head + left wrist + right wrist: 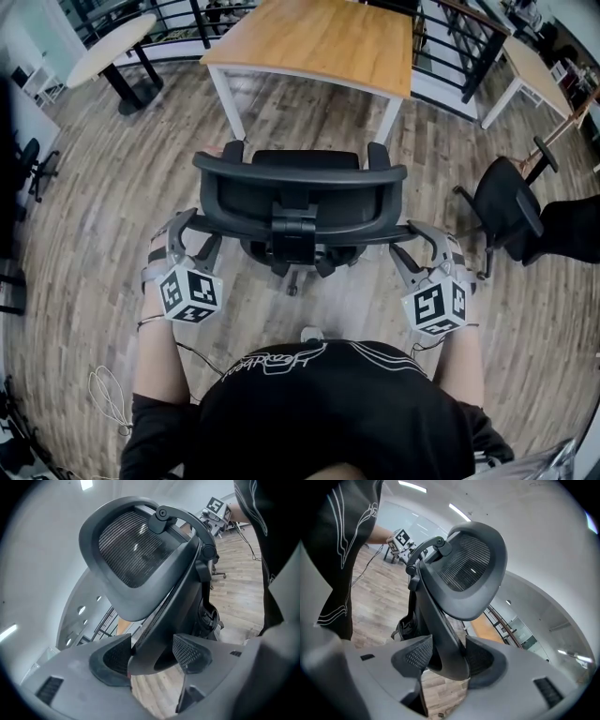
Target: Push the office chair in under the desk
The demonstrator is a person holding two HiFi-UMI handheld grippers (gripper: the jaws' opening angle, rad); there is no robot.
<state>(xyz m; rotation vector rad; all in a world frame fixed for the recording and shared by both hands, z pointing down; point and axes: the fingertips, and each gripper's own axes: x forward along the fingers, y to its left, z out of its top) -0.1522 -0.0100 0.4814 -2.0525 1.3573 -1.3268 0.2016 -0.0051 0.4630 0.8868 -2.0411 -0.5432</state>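
Note:
The black mesh office chair (300, 192) stands on the wood floor with its back toward me, a short way in front of the wooden desk (319, 42) with white legs. My left gripper (187, 225) is at the left edge of the backrest and my right gripper (417, 234) at the right edge. In the left gripper view the backrest frame (154, 634) fills the gap of the left gripper (152, 656), both pads against it. The right gripper view shows the frame (445, 644) clamped in the right gripper (447, 656) the same way. The headrest (136, 559) rises above.
A round table (112, 47) stands at the far left. A second black chair (506, 206) sits to the right, near another desk (534, 66). A dark railing (459, 37) runs behind the desk. My black-shirted torso (337, 403) is right behind the chair.

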